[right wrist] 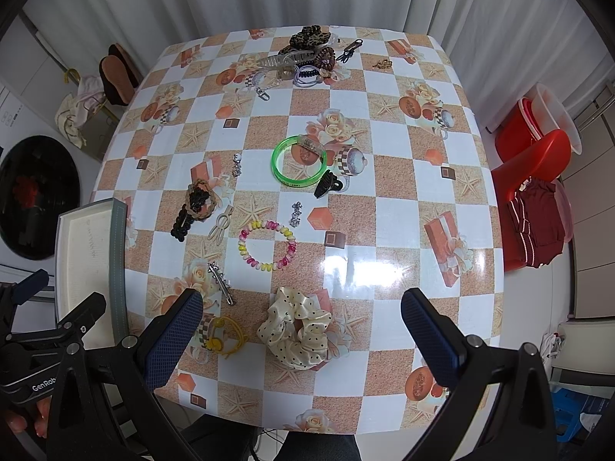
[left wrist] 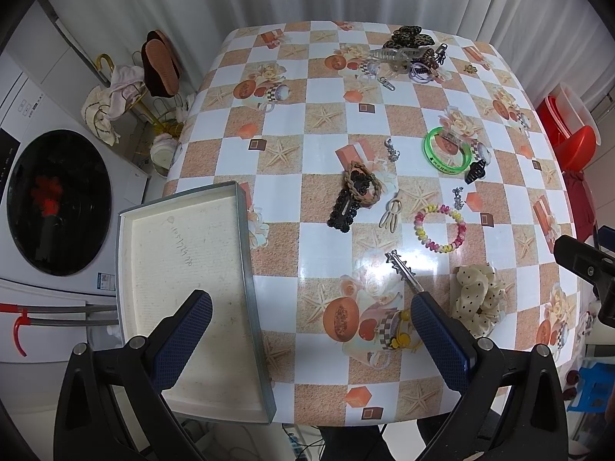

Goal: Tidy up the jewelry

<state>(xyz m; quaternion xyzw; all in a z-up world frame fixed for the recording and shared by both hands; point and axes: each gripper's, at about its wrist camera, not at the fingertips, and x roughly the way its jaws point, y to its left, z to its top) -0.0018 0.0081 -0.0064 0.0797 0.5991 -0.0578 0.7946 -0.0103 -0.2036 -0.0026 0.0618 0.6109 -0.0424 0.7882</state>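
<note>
An empty cream-lined box sits at the table's near left corner; it also shows in the right wrist view. My left gripper is open above the box's right wall. My right gripper is open above a cream polka-dot scrunchie, which also shows in the left wrist view. Nearby lie a yellow hair tie, a silver clip, a pink-yellow coil bracelet, a green bangle, a black clip and a black beaded barrette.
A pile of hair clips and ties lies at the table's far edge. A washing machine stands left of the table. Red plastic tubs stand to the right. White curtains hang behind.
</note>
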